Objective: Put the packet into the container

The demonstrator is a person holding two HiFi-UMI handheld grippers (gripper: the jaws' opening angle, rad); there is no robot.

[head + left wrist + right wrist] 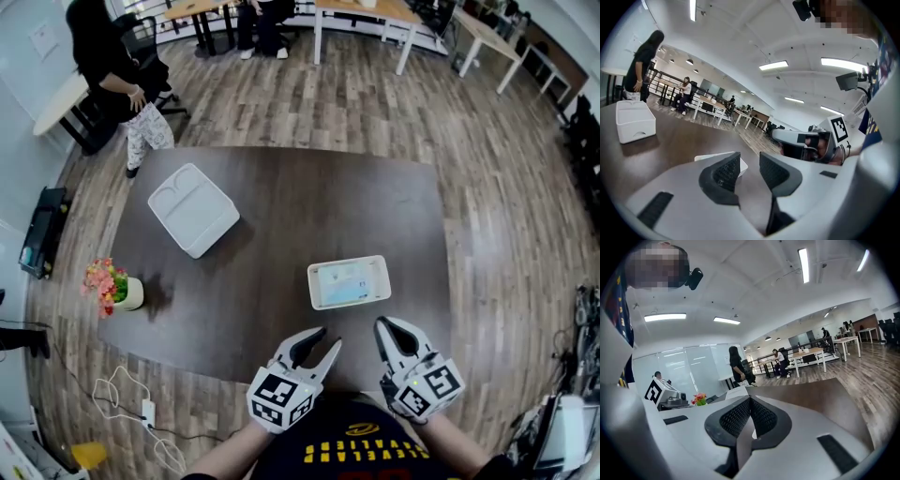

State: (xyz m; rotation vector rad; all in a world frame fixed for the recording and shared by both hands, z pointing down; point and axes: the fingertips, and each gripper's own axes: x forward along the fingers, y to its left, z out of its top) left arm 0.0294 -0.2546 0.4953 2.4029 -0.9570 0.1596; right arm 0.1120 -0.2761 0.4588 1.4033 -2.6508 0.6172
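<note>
A shallow white container (pixel 319 274) lies on the dark table's near half, with a pale blue-green packet (pixel 345 281) flat inside it. My left gripper (pixel 328 337) hovers just short of the table's near edge, open, nothing between its fingers. In the left gripper view its jaws (pixel 750 159) stand apart, and a corner of the white container (pixel 742 165) shows beyond them. My right gripper (pixel 384 323) is beside it, a little below the container's right end, shut and empty. The right gripper view shows the right gripper (pixel 750 401) with its pads pressed together.
A second white moulded tray (pixel 192 208) sits at the table's far left; it also shows as a tray (pixel 635 122) in the left gripper view. A small pot of flowers (pixel 112 286) stands at the left edge. A person (pixel 117 75) stands beyond the table.
</note>
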